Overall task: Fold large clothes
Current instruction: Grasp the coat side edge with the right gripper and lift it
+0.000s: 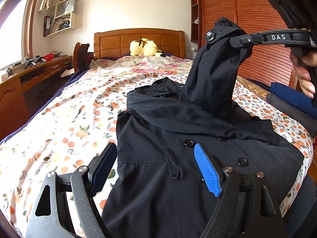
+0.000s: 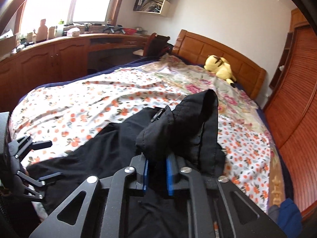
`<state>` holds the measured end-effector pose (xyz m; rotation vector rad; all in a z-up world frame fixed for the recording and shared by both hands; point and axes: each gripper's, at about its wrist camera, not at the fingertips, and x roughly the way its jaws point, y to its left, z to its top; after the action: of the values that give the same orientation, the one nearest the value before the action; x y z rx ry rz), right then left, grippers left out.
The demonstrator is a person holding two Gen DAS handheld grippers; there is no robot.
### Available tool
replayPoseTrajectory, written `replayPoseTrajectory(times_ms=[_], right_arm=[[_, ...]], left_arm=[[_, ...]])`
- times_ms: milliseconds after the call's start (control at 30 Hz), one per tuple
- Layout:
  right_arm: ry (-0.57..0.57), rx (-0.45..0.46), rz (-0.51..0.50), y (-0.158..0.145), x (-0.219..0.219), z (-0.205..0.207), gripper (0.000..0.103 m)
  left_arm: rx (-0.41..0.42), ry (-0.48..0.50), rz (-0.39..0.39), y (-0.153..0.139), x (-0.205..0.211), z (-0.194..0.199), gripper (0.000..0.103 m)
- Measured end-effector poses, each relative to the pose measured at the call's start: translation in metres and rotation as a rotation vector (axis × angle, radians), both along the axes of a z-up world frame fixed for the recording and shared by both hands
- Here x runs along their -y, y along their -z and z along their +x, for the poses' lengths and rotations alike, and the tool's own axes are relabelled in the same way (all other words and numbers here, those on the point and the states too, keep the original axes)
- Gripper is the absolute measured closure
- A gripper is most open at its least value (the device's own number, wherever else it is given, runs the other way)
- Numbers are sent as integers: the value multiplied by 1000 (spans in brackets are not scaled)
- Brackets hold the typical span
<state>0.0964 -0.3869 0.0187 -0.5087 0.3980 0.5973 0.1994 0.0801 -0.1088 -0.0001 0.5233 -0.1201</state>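
A black jacket [image 1: 158, 178] lies spread on a bed [image 1: 59, 123] covered by a sheet printed with oranges. Nearest, in the left wrist view, the left gripper [image 1: 156, 170] hangs just above the jacket's front, its jaws wide apart and holding nothing; one blue pad [image 1: 207, 170] sits over the buttons at 5 o'clock. Further off, at 2 o'clock, the right gripper [image 1: 235, 39] lifts the jacket's sleeve [image 1: 216, 75] off the bed, and a hand [image 1: 305, 73] grips its handle at 3 o'clock. In the right wrist view, the sleeve cuff lies between that gripper's narrowly parted jaws; whether the pads still press it cannot be told. A folded pile of dark clothes [image 1: 291, 103] rests at the bed's edge. Farthest, at 12 o'clock, a yellow plush toy [image 1: 145, 47] lies by the wooden headboard [image 1: 138, 39].
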Motion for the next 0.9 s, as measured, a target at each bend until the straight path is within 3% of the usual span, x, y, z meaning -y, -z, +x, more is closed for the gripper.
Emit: replayPoseTrajectory(times_ms=[67,167,500,900], right_arm=[[-12,-11,27,-5,5,-7,63],[-37,-15,52,-10,9,-10,56],[-50,-38,57,-2,23,-3,51],[82,-196,71,65,71,30,51]], left_arm=[[1,-4,-7,0,-6,-4,22],[3,-10,-11,0,-10,-6,22],[3,-9,-15,0,-11,-4,22],[7,7,-12,2,0,-14,22]])
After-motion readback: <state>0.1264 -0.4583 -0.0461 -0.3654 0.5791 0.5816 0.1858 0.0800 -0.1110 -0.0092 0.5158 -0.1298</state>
